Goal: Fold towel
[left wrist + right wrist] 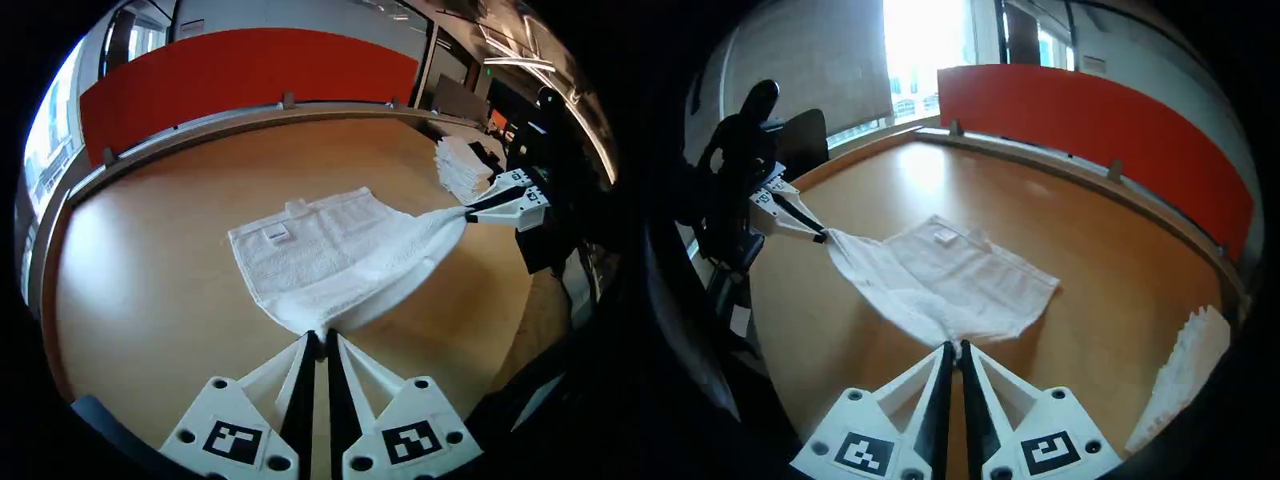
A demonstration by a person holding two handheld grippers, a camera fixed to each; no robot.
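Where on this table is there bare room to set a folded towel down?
Free: bare table between the towel and the red divider, and left of the towel in the left gripper view. Crowded: the towel's near edge, pinched by the left hand-held gripper and right hand-held gripper, and the end by the stack of folded towels.

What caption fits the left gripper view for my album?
Left gripper and right gripper each pinch a towel corner, holding one edge off the table.
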